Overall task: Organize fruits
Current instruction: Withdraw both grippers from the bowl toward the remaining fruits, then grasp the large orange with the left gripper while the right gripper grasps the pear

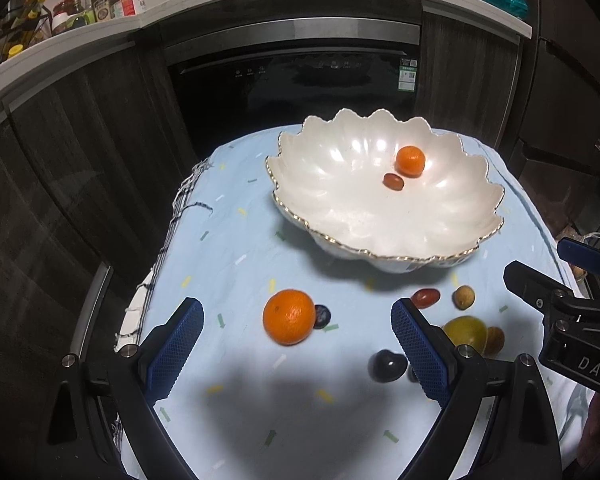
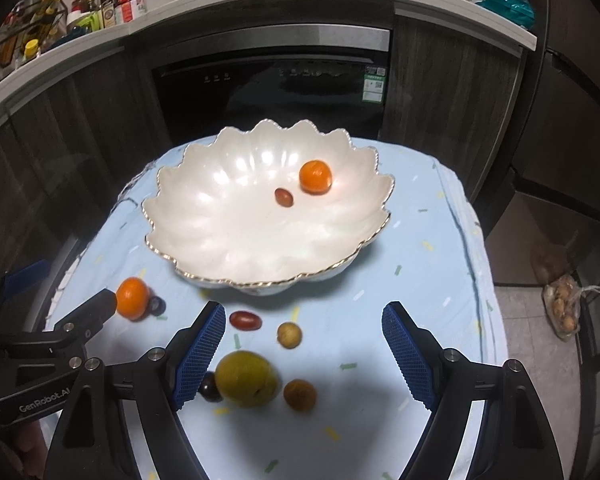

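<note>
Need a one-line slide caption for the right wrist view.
Open right hand-held gripper above a yellow-green fruit on the blue cloth; white scalloped bowl behind holds two fruits.

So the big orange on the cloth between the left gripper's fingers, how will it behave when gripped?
The orange looks round, so a nudge would probably roll it across the cloth. It seems firm and wide, likely filling the open left gripper. Its dimpled peel should hold against the textured pads.

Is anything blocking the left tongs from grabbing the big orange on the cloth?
Nothing visible does. The big orange lies on bare blue cloth ahead of the open left tongs. A small dark fruit sits tight against its far right side, so it might get nudged.
</note>
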